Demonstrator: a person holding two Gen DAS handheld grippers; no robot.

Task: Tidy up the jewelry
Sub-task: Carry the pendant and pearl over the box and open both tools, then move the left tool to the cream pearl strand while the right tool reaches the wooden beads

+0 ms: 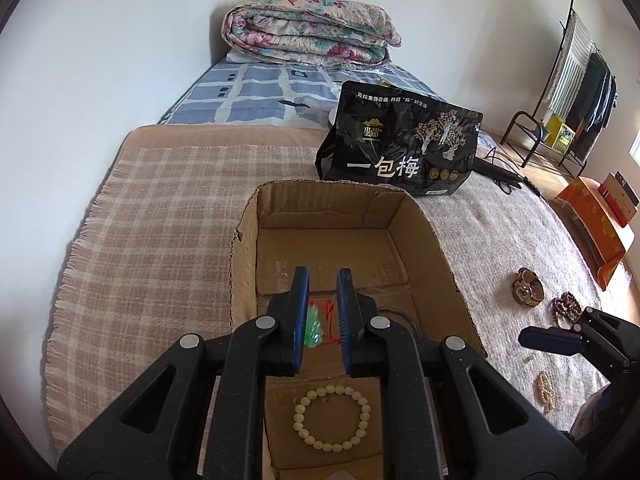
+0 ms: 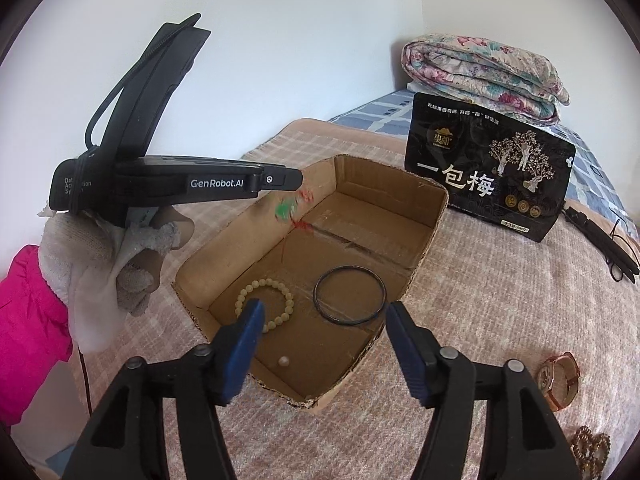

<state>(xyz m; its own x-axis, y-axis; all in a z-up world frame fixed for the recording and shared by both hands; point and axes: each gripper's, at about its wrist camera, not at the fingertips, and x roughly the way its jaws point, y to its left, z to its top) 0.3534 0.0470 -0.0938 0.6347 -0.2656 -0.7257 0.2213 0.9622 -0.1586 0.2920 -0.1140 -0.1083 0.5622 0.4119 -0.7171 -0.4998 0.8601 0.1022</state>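
An open cardboard box (image 1: pixel 244 240) (image 2: pixel 434 216) sits on the bed. My left gripper (image 1: pixel 322 288) hovers over it with jaws a little apart; a green pendant on a red cord (image 1: pixel 314 326) (image 2: pixel 286 208) is blurred in mid-air just below them. It also shows in the right wrist view (image 2: pixel 296 180). In the box lie a pale bead bracelet (image 1: pixel 332 418) (image 2: pixel 280 300), a black bangle (image 2: pixel 350 295) and a small pearl (image 2: pixel 283 361). My right gripper (image 2: pixel 324 310) is open and empty at the box's near edge.
On the blanket right of the box lie a rose-gold watch (image 1: pixel 528 286) (image 2: pixel 558 380), a dark bead bracelet (image 1: pixel 566 306) and a pale bead string (image 1: pixel 546 390). A black snack bag (image 1: pixel 404 140) (image 2: pixel 488 168) stands behind the box. A folded quilt (image 1: pixel 308 30) lies farther back.
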